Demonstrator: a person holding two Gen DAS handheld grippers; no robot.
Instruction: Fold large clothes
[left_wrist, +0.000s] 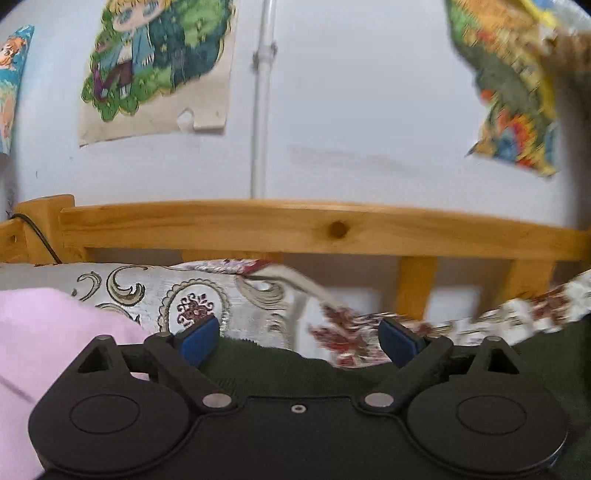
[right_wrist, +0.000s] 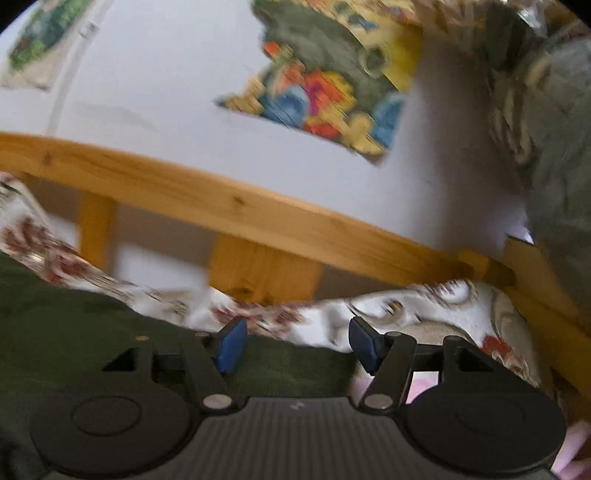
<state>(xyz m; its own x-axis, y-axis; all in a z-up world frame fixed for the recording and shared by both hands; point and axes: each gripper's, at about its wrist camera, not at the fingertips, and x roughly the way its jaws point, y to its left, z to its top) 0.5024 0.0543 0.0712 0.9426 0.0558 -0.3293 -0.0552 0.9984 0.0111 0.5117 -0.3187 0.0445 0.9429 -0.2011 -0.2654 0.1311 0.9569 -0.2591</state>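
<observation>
The left gripper (left_wrist: 299, 341) stood wide open, its blue pads (left_wrist: 197, 341) apart and holding nothing; the dark green garment (left_wrist: 280, 373) lay flat just under and ahead of it, its far edge passing between the fingers. A pink cloth (left_wrist: 44, 350) sat just to its left. The right gripper (right_wrist: 297, 345) was also open and empty, its jaws over the same garment (right_wrist: 74, 317) near the right-hand end of that edge, with a bit of pink cloth (right_wrist: 419, 387) showing below its right finger. Whether either pad touched the fabric could not be told.

Beyond the edge lay the patterned bedspread (left_wrist: 236, 302), then the wooden bed rail (left_wrist: 332, 229), then the wall with its posters (left_wrist: 155, 70).

The step looked like taking the far edge to start a fold. To do it well, both jaws should dip so the pads straddle the green edge only, clear of the bedspread and pink cloth, then close together at matching points near the corners, so the edge lifts level and comes back without skewing.
</observation>
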